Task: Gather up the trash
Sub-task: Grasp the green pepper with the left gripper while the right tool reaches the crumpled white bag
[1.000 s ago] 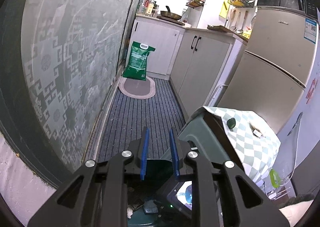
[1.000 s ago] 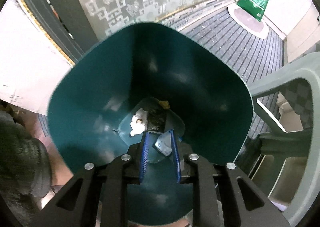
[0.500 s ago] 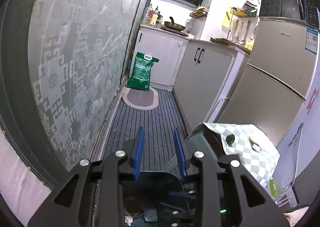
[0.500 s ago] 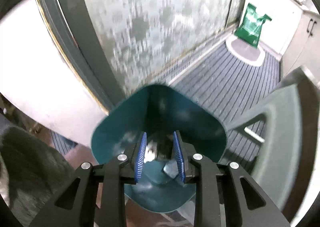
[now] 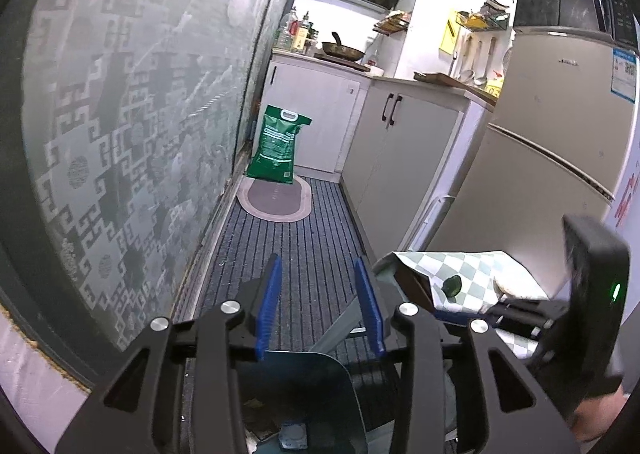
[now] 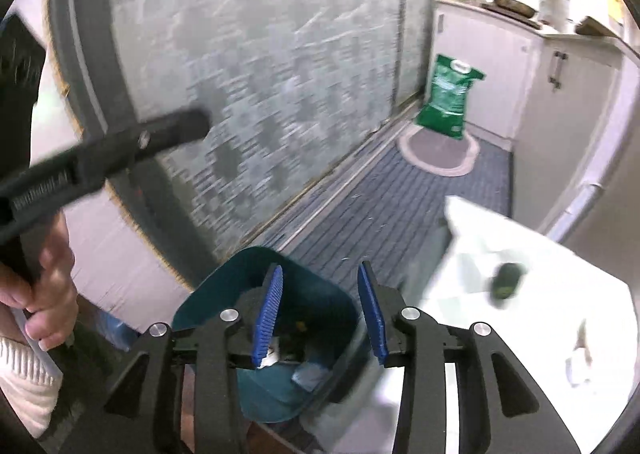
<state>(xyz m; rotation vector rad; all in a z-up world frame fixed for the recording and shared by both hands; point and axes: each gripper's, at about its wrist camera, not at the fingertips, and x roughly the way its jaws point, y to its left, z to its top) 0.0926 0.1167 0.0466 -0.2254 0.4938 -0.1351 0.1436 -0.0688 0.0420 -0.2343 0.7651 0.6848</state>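
Observation:
A teal trash bin (image 6: pixel 280 386) stands on the floor below both grippers, with scraps of paper and wrappers (image 6: pixel 276 354) inside; its rim also shows in the left wrist view (image 5: pixel 308 370). My right gripper (image 6: pixel 320 310) is open and empty, above the bin. My left gripper (image 5: pixel 318 306) is open and empty, also above the bin. A small table with a green-checked cloth (image 5: pixel 476 274) stands to the right; on it lie a dark green round piece (image 6: pixel 506 286) and a white scrap (image 6: pixel 578 368).
A patterned glass door (image 5: pixel 120 134) runs along the left. A striped floor mat (image 5: pixel 304 250) leads to an oval rug (image 5: pixel 276 200) and a green bag (image 5: pixel 276 146). White cabinets (image 5: pixel 396 158) and a fridge (image 5: pixel 560 158) line the right.
Both grippers rose and pulled back from the bin. The right gripper, shut on a scrap inside the bin before, is now open with the scrap lying in the bin. The left jaws widened.

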